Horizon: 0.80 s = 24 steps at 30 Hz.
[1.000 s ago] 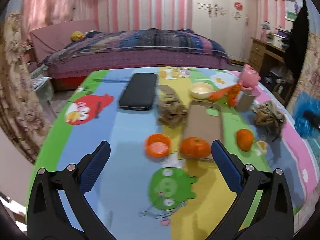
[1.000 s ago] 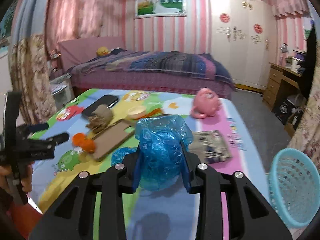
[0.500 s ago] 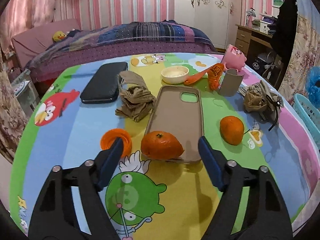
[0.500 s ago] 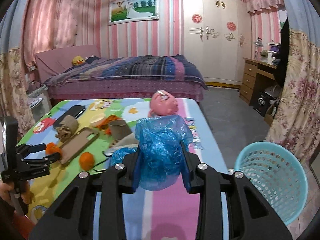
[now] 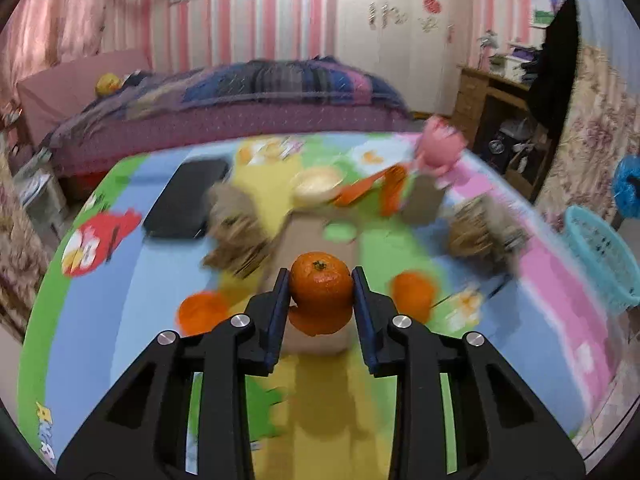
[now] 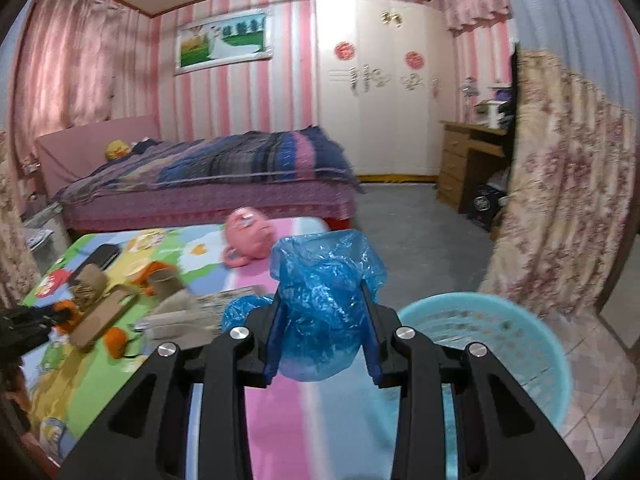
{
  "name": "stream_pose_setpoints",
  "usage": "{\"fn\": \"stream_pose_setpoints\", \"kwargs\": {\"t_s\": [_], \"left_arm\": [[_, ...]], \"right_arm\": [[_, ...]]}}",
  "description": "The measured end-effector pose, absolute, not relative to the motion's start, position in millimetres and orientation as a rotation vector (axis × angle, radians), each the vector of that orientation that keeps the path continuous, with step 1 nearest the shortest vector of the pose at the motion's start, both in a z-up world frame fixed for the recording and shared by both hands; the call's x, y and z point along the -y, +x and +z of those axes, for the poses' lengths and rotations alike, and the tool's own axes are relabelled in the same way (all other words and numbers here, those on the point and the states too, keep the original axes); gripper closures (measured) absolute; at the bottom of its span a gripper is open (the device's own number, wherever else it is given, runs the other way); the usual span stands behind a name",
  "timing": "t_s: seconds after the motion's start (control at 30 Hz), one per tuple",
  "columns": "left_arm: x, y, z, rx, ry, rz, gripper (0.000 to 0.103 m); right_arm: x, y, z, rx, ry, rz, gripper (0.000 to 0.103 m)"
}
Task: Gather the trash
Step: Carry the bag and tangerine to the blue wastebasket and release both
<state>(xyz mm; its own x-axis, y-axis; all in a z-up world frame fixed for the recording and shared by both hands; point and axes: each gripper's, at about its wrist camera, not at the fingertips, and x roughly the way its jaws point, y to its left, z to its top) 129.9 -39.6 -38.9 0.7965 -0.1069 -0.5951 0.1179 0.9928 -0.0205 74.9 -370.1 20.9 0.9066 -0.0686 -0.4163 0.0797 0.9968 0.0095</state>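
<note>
Our left claw is clamped on a round orange tangerine with a green stem scar, both blue pads pressed against its sides, and the fruit looks lifted just clear of the tan phone case lying on the cartoon-printed table. Our right claw is closed on a crumpled blue plastic bag, held up at the table's near edge with the light-blue plastic mesh basket just beside it on the tiled floor.

We judge the job to be early to midway. Two pieces are in hand but neither is in the basket, whose visible inside looks bare. The bag seems close to its drop; the tangerine has the width of the table to cross. On the table remain a second tangerine, an orange lid-like disc, two wads of brown crumpled paper and a cardboard tube; which of these count as trash we cannot say for certain.

The left view alone shows the grip on the fruit and the black flat case clearly, though its background is smeared. The right view alone shows the basket's open mouth, a second bit of blue plastic on the table and a printed leaflet beneath it.
</note>
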Motion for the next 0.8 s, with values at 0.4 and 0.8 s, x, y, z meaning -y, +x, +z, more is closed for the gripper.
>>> {"fn": "stream_pose_setpoints", "kwargs": {"t_s": [0.4,0.8], "left_arm": [[254,143,-8,-0.553,0.107,-0.458,0.073],[406,154,-33,-0.615,0.182,-0.678,0.073]], "right_arm": [[480,52,4,-0.466,0.072,-0.385,0.069],[540,44,-16,-0.500,0.149,-0.500,0.070]]}}
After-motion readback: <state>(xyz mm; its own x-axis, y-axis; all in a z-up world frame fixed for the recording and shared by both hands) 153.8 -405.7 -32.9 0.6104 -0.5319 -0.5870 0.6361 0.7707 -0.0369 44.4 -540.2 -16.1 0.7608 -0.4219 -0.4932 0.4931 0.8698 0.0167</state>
